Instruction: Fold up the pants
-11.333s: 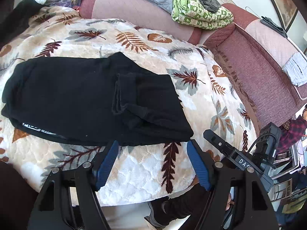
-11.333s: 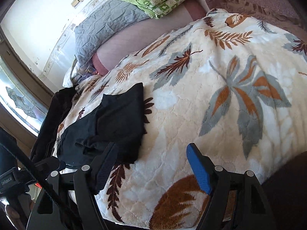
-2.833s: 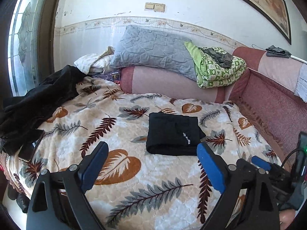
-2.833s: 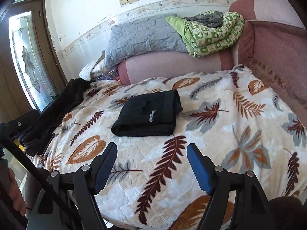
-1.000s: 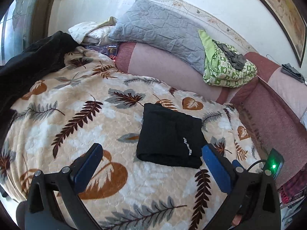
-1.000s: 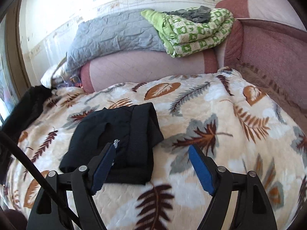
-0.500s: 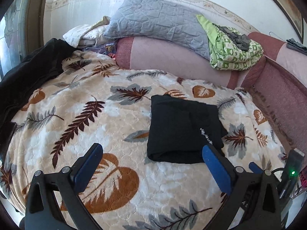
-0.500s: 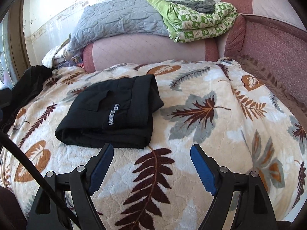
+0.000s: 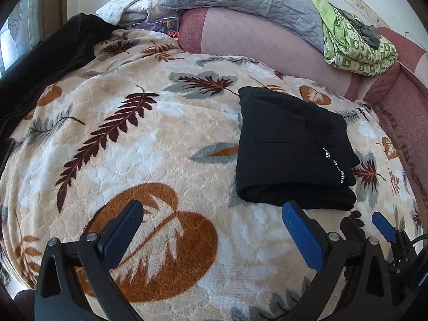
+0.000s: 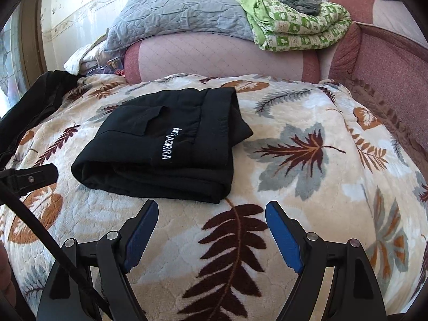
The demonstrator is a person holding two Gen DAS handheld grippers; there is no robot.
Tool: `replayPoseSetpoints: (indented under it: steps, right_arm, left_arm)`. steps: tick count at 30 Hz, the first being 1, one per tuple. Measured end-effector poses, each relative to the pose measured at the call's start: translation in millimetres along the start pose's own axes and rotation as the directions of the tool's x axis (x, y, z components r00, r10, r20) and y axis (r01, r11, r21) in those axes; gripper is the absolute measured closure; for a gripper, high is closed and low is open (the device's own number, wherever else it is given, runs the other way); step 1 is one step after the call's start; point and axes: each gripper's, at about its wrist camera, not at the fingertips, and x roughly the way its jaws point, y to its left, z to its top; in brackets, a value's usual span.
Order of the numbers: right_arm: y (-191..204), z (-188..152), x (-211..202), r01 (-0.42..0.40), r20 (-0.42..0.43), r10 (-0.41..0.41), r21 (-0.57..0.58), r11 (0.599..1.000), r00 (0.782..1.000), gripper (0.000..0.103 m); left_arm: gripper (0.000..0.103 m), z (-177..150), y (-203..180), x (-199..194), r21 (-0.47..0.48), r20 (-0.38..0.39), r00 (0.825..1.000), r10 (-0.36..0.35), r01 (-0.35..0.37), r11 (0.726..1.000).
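Observation:
The black pants [image 9: 289, 147] lie folded into a compact rectangle on the leaf-patterned blanket [image 9: 160, 133], white lettering facing up. They also show in the right wrist view [image 10: 165, 144], just beyond my fingers. My left gripper [image 9: 211, 214] is open and empty, low over the blanket, with the pants off its right finger. My right gripper [image 10: 211, 214] is open and empty, close to the pants' near folded edge without touching. The right gripper's blue pad [image 9: 383, 226] shows at the lower right of the left view.
A pink sofa back [image 10: 222, 56] carries a grey quilt [image 10: 182, 13] and a folded green blanket [image 10: 299, 26]. A black garment [image 9: 53, 53] lies at the blanket's left edge. The sofa arm [image 10: 388, 69] rises on the right.
Both grippers have come lower and closer to the folded pants over the last second. The pants have not moved. Both grippers stay open.

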Motion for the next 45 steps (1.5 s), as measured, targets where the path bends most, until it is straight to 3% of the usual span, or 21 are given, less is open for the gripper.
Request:
replayPoseSetpoints:
  steps: [13, 45]
  right_arm:
    - [5, -3, 5, -0.012, -0.028, 0.012, -0.014, 1.0, 1.0, 0.016]
    - [8, -6, 10, -0.009, -0.055, 0.008, -0.026, 1.0, 0.998, 0.015]
  left_arm:
    - [0.0, -6, -13, 3, 0.063, -0.01, 1.0, 0.029, -0.029, 0.998]
    - [0.0, -9, -13, 7, 0.061, -0.028, 0.999, 0.025, -0.023, 0.998]
